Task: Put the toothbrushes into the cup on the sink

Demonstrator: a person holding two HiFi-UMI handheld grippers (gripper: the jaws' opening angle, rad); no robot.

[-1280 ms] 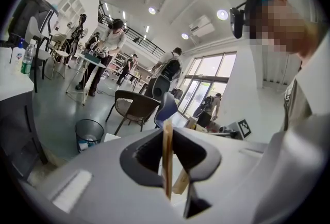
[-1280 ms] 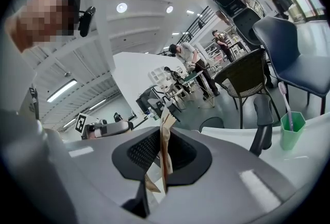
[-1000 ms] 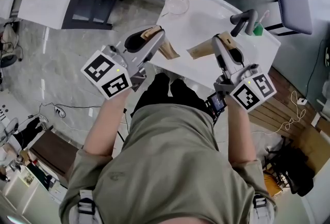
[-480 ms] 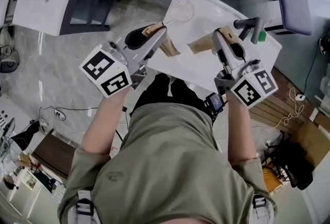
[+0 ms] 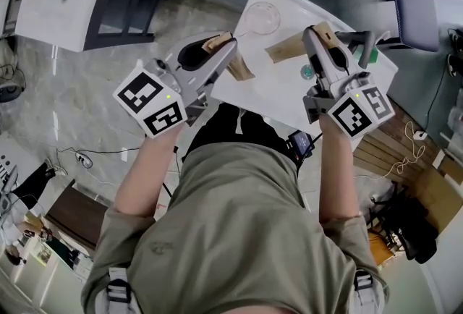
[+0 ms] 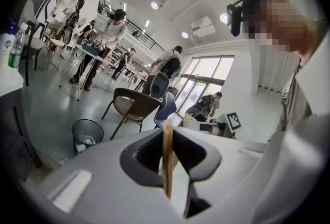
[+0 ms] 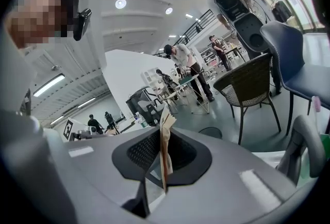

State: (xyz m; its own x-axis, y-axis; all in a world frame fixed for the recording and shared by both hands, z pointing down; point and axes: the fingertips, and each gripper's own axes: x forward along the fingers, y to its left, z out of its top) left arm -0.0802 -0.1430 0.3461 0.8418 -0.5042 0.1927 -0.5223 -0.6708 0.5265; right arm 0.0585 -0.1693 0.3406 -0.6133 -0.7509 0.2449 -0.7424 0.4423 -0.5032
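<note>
Phase: approach | left gripper (image 5: 235, 66) clenched, empty, well left of faucet (image 5: 352, 37) | right gripper (image 5: 282, 52) clenched, empty, near faucet | pink toothbrush (image 7: 315, 105) just beside faucet, not yet picked up | clear cup (image 5: 261, 17) left of faucet, probably the destination.

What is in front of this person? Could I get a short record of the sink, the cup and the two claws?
sink: white top, person standing at it
cup: clear, upright, looks empty, near the far edge
faucet: grey, at the right end
left claw: shut, nothing in it, over the near-left edge
right claw: shut, nothing in it, over the middle
toothbrushes: none in the cup, none in either claw
</note>
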